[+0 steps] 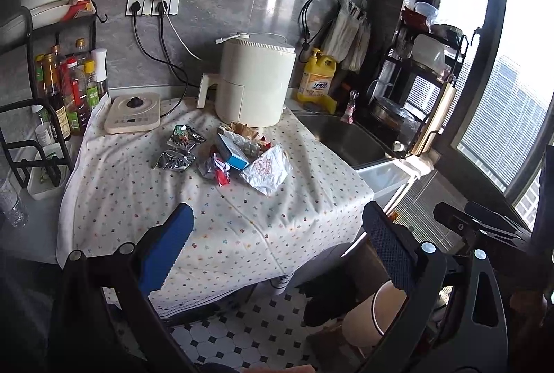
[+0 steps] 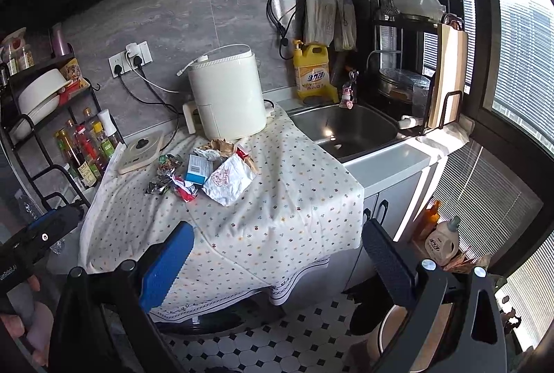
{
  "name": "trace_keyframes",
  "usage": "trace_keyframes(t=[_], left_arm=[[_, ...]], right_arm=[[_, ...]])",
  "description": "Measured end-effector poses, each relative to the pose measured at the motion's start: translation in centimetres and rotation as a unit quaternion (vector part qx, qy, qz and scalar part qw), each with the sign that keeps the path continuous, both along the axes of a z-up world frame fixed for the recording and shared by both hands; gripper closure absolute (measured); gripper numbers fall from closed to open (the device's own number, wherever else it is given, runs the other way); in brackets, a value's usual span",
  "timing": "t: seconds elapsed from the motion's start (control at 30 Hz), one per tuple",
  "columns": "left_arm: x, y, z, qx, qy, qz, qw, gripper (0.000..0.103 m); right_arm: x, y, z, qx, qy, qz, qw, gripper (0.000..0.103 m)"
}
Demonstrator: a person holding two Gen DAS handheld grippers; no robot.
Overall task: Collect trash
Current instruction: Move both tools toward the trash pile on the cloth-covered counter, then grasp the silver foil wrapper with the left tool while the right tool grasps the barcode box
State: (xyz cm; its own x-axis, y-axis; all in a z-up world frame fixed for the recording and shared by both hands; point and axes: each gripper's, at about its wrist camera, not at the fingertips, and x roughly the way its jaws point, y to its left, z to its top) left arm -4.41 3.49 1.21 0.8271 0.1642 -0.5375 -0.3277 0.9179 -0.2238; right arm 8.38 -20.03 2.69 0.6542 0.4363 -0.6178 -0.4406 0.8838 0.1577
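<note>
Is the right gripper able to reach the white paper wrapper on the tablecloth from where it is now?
Probably yes. The right gripper is open and empty, and only bare tablecloth lies between it and the white paper wrapper, which sits at the near edge of the trash pile.

Crumpled wrappers are heaped on the dotted cloth covering the bench, just before a cream air fryer. The left claw is held wide apart, empty.
</note>
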Motion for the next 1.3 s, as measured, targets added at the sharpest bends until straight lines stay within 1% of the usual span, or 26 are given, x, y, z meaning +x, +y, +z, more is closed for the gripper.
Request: trace_keyframes(t=[0.3, 0.6, 0.77, 0.9, 1.03, 1.1, 1.17, 1.23, 1.27, 1.3], left_arm=[[-1.3, 0.7, 0.0, -0.003, 0.003, 0.027, 0.9996, 0.006], [-1.6, 3.7, -0.6, -0.007, 0.015, 0.067, 0.9976, 0.006], [-1.0, 6.4, -1.4, -0.020, 0.017, 0.084, 0.9962, 0.006], [0.4, 9.0, -2.0, -0.037, 0.023, 0.095, 0.9945, 0.006], [1.7, 11.5, -2.3, -0.039, 0.022, 0.110, 0.9929, 0.007], [2.2, 12.9, -2.6, -0.046, 0.021, 0.116, 0.9919, 0.009], [2.7, 14.2, -3.0, -0.044, 0.023, 0.121, 0.9914, 0.010], [3.3, 15.7, -3.6, -0.050, 0.030, 0.126, 0.9904, 0.013], [3.6, 16.5, -4.0, -0.054, 0.032, 0.127, 0.9898, 0.016], [4.0, 17.1, -4.3, -0.057, 0.033, 0.129, 0.9896, 0.017]], right_arm=[[0.5, 1.4, -0.4, -0.001, 0.011, 0.028, 1.000, 0.008], [2.2, 5.0, -1.5, -0.006, 0.024, 0.050, 0.998, 0.008], [3.6, 8.0, -2.0, -0.011, 0.028, 0.071, 0.997, 0.008], [5.5, 10.5, -2.1, -0.013, 0.034, 0.078, 0.996, 0.008], [7.5, 13.3, -2.4, -0.013, 0.037, 0.093, 0.995, 0.008], [8.4, 14.9, -2.7, -0.019, 0.036, 0.100, 0.994, 0.008], [9.3, 16.3, -3.0, -0.021, 0.036, 0.103, 0.994, 0.008], [10.2, 17.5, -3.6, -0.024, 0.041, 0.107, 0.993, 0.008], [10.6, 18.1, -3.9, -0.024, 0.045, 0.109, 0.993, 0.008], [11.0, 18.8, -4.2, -0.025, 0.051, 0.112, 0.992, 0.011]])
